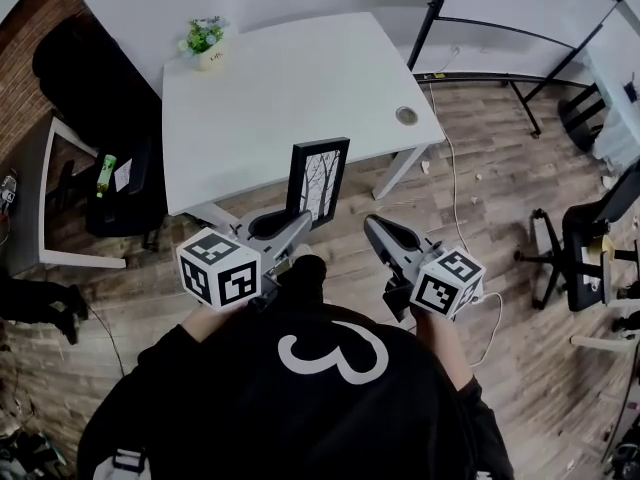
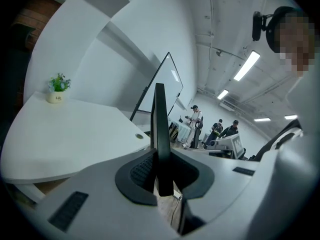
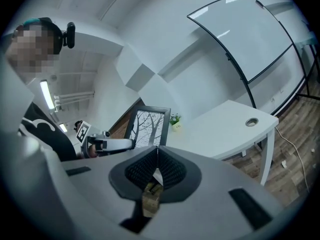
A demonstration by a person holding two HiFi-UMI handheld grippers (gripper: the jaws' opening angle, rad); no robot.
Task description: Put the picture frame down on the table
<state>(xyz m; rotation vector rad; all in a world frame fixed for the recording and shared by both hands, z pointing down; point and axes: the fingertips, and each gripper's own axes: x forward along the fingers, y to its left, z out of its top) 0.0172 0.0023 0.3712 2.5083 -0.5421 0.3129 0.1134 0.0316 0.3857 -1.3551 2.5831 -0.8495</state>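
Picture frame [image 1: 318,180]: black, with a print of bare trees, held upright in the air at the table's near edge; its top shows against the white tabletop and its lower part against the wooden floor [image 1: 500,198]
Left gripper [image 1: 297,225]: jaws pinch the frame low on its left side; in the left gripper view the frame stands edge-on between the ribbed pads [image 2: 142,171]
Right gripper [image 1: 373,224]: just right of the frame and apart from it; in the right gripper view the pads are pressed together with nothing between them
Table [image 1: 290,88]: white, roughly square, standing straight ahead of both grippers
Pot [image 1: 210,58]: small and white, holding a green plant, at the table's far left corner
Cable hole [image 1: 406,116]: round ring set into the top near the right corner — what is in it cannot be told
Near edge: runs slantwise behind the frame, with a white table leg below it on either side
Open room: a broad white surface lies between the pot and the cable hole
Left side: a green bottle [image 1: 103,175] lies on dark furniture just beside the table
Right side: an office chair [image 1: 590,258] stands well apart on the floor, with a whiteboard [image 1: 530,3] beyond the table's far right corner
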